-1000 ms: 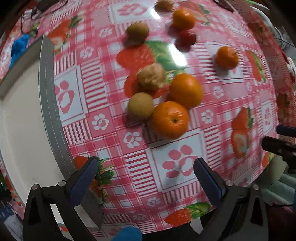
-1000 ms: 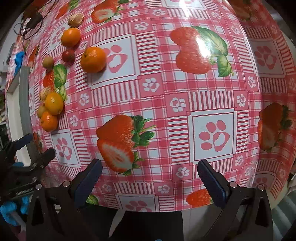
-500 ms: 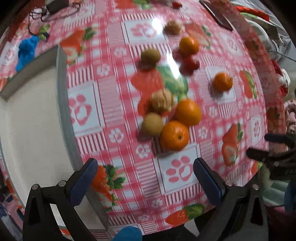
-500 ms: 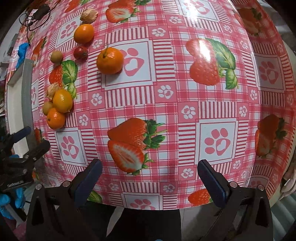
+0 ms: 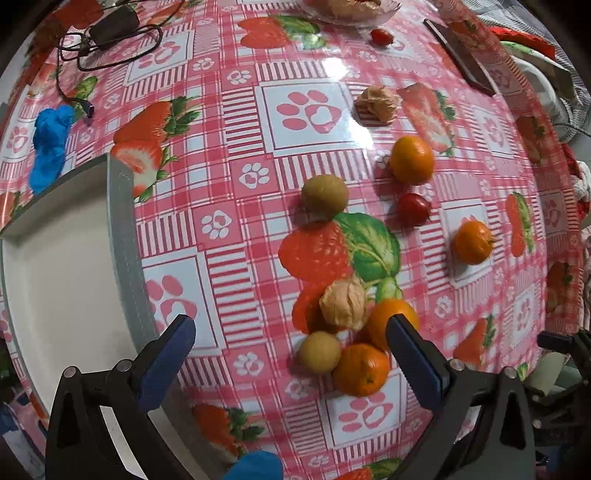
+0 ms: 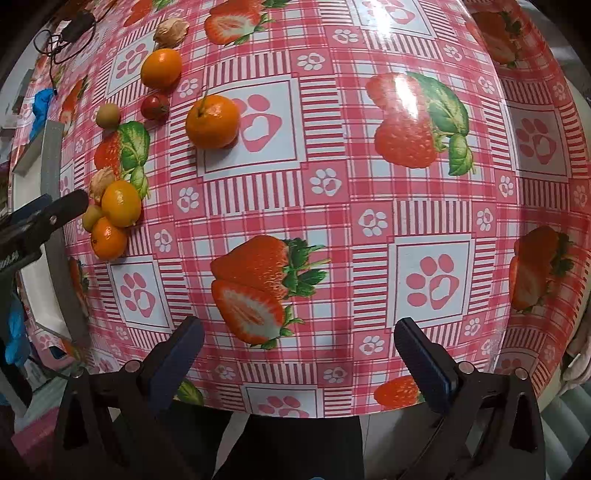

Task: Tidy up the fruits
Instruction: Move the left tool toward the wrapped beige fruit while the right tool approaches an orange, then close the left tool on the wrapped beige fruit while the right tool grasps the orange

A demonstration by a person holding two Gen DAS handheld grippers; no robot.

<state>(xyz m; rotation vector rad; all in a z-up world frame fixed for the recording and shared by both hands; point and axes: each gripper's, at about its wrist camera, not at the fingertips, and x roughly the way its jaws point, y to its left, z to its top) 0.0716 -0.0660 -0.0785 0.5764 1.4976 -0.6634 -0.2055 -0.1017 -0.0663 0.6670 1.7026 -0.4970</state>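
Nothing sorted yet — the tray (image 5: 122, 258) holds no fruit; every fruit (image 5: 360, 369) lies loose on the bench (image 6: 369, 184); left tongs (image 5: 291, 347) and right tongs (image 6: 299, 347) both gape wide, empty.

The left gripper's right finger (image 5: 415, 356) covers part of an orange (image 5: 388, 320); the white tray (image 5: 55, 280) runs off the left edge; a bowl (image 5: 351, 11) at top is cropped, its contents perhaps husked fruit.

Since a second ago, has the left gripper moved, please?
Yes. The left gripper has advanced over the tablecloth; the clustered oranges now sit beside its jaws.
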